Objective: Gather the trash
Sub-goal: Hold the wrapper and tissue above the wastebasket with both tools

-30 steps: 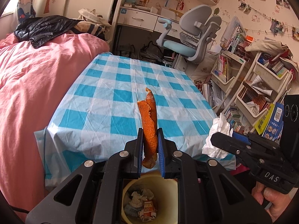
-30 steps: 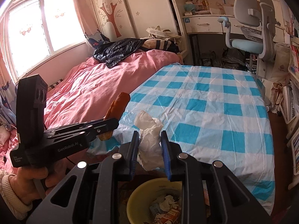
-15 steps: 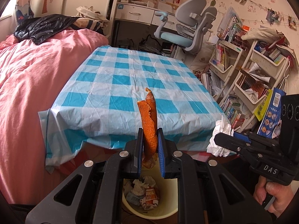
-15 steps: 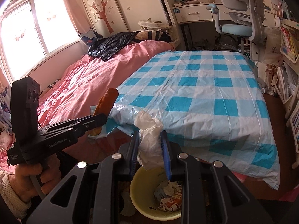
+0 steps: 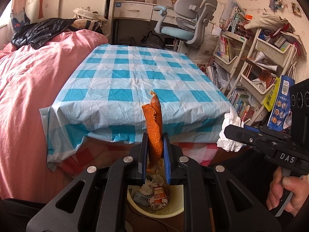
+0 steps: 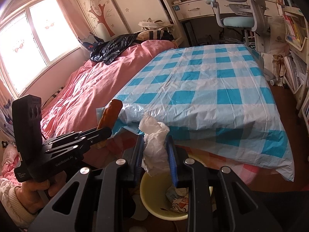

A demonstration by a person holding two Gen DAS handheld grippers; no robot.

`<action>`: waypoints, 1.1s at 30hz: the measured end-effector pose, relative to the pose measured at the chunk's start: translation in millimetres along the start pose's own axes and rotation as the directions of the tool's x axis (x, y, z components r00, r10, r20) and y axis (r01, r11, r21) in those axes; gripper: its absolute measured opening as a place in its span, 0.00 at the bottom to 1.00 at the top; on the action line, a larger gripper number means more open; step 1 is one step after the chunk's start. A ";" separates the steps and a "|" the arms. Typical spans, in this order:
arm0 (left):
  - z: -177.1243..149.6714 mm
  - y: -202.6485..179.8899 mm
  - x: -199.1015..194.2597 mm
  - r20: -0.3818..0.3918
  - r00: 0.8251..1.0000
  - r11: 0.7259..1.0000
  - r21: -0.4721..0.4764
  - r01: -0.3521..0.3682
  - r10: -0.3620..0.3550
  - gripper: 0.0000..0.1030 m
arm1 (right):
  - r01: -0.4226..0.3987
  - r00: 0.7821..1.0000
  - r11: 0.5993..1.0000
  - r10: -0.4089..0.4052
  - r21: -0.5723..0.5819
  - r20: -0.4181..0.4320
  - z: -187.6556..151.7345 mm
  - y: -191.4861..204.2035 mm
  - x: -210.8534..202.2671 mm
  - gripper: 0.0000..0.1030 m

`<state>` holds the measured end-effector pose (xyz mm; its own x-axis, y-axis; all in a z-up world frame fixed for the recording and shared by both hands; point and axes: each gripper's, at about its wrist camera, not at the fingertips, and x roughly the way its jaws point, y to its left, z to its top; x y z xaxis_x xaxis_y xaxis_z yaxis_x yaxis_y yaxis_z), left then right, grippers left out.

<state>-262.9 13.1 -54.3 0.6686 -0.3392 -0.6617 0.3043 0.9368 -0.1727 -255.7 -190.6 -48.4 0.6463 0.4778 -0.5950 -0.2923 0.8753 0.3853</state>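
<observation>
**Both pieces of trash in hand above the bin; release outstanding**

The left gripper [image 5: 155,154] has its jaws closed on a strip of orange peel [image 5: 153,123], which stands upright between the pads, its lower end hanging over the mouth of the yellow bin [image 5: 173,211]. The right gripper [image 6: 156,152] has its jaws closed on a crumpled white tissue [image 6: 154,145], also directly above the bin [image 6: 146,195].

The bin stands on the floor in front of the near edge of the tabletop [image 5: 135,73], which is covered with a blue-and-white checked cloth. It already holds crumpled paper and a printed wrapper [image 5: 158,194].

Findings on progress:
- The visible part of the tabletop carries no loose trash, so pick-up there appears complete.
- Both items are carried to the drop point, but neither is released; each is clear of the bin's contents.

Outstanding, in my judgement: open each pair of jaws so the peel and tissue fall in. The light tissue may cling to a pad, and the peel's long end could catch the rim. Whether trash remains elsewhere in the room cannot be told.
</observation>
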 end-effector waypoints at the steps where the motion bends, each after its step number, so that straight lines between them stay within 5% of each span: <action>1: -1.2 -0.9 -0.4 -0.001 1.000 1.000 0.004 -0.001 0.001 0.13 | -0.001 1.000 1.000 0.001 0.002 0.002 -0.6 -0.2 -1.0 0.25; 33: -12.4 -14.1 -9.0 0.003 1.000 0.999 0.053 -0.009 0.008 0.13 | -0.019 1.000 1.000 0.019 0.005 0.011 -9.7 5.0 -6.9 0.25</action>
<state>-281.6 4.0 -55.0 0.6732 -0.3316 -0.6610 0.3342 0.9338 -0.1280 -268.4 -188.7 -49.1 0.6483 0.4933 -0.5799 -0.3006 0.8657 0.4004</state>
